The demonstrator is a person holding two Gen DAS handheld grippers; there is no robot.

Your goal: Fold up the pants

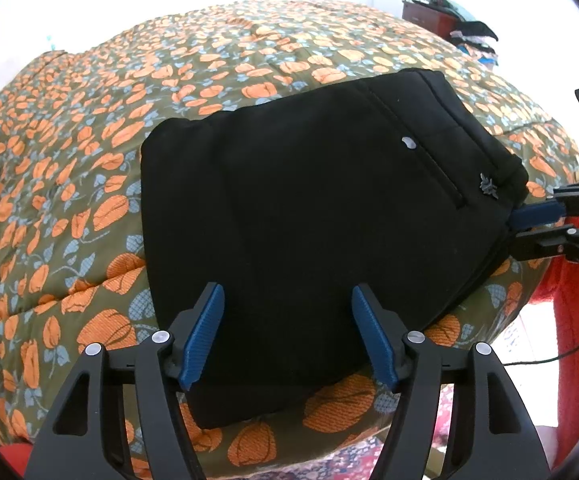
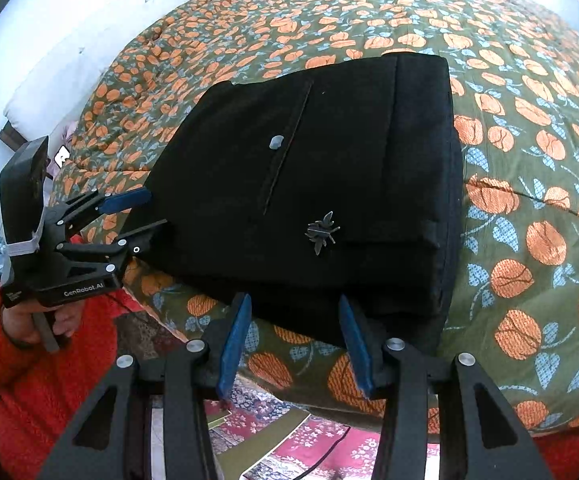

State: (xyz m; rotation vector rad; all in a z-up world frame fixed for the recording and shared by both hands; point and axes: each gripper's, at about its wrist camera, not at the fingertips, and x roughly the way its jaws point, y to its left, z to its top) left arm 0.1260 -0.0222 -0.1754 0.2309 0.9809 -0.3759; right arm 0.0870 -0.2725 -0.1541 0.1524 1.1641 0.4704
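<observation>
Black pants (image 1: 313,216) already compact folded stack, lying near edge of floral quilt (image 1: 89,168). Left gripper (image 1: 287,334) jaws spread, nothing clamped – pads hover over near-left part of stack. Right gripper (image 2: 291,344) also parted, empty, at near edge under bee patch (image 2: 321,232) (layers visibly stepped there). Risks: retreating finger could snag top layer – fold springs open; stack sits close to bed edge, a nudge could slide it off.
</observation>
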